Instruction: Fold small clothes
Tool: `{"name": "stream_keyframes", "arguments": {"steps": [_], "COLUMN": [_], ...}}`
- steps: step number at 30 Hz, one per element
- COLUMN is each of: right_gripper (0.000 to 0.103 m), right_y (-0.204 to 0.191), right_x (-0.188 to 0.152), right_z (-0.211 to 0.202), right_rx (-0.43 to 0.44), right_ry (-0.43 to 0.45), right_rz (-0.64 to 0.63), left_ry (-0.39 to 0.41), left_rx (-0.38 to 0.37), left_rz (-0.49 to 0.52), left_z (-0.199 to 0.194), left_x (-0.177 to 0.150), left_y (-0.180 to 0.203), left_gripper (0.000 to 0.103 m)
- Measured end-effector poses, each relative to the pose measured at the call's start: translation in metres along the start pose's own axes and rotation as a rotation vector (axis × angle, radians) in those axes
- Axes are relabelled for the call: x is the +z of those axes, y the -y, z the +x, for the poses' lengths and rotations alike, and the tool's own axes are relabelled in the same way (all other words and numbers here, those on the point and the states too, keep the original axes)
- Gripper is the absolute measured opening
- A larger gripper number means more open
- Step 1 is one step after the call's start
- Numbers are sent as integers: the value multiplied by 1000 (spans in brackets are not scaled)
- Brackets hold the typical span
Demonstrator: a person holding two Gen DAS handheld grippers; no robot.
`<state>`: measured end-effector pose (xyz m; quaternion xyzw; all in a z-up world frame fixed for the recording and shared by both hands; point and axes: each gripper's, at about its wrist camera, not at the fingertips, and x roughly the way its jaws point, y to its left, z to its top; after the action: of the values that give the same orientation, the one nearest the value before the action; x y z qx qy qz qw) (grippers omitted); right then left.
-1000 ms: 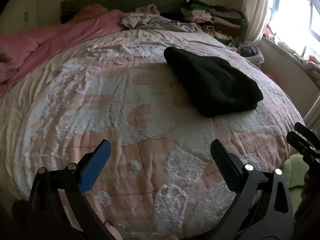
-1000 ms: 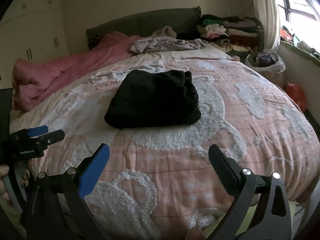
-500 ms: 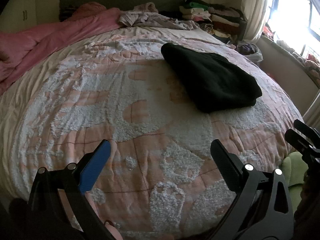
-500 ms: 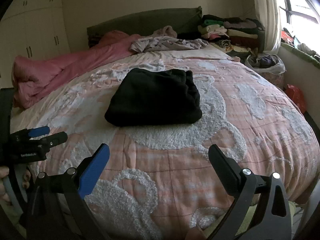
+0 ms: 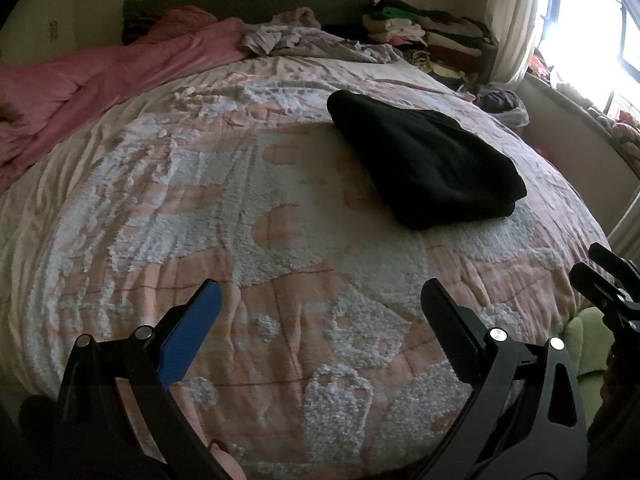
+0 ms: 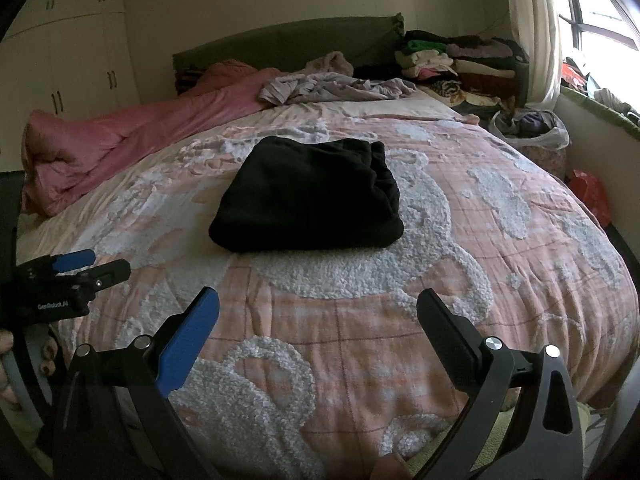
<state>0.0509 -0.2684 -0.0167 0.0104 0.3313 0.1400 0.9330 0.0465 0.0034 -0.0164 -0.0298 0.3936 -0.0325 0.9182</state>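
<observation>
Both tongs, left [image 5: 320,312] and right [image 6: 318,320], are spread apart and empty, hanging over the bed's [image 6: 500,280] near edge. The black garment [image 6: 308,196] sits folded mid-bed, looks done; next is probably grabbing another from the lilac heap [image 6: 340,88] beyond it.

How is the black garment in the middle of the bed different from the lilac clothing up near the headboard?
The black garment is folded into a compact, flat block; the lilac clothing lies crumpled and spread out. The black garment sits alone mid-bed on the pink and white blanket; the lilac clothing lies by the headboard, beside the pink duvet. One is very dark, the other pale. Both lie on the bed, and neither gripper touches either.
</observation>
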Motion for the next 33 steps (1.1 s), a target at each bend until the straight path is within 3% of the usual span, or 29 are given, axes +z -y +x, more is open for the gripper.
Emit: {"name": "stream_keyframes", "arguments": {"steps": [33], "right_gripper": [99], "right_y": [-1], "right_x": [-1], "right_z": [-2], "right_rx": [3], "right_ry": [0], "right_rz": [1], "left_ry": [2], "left_rx": [12], "left_rz": [3], "left_z": [-4], "left_x": [1], "left_y": [1], "left_gripper": [93]}}
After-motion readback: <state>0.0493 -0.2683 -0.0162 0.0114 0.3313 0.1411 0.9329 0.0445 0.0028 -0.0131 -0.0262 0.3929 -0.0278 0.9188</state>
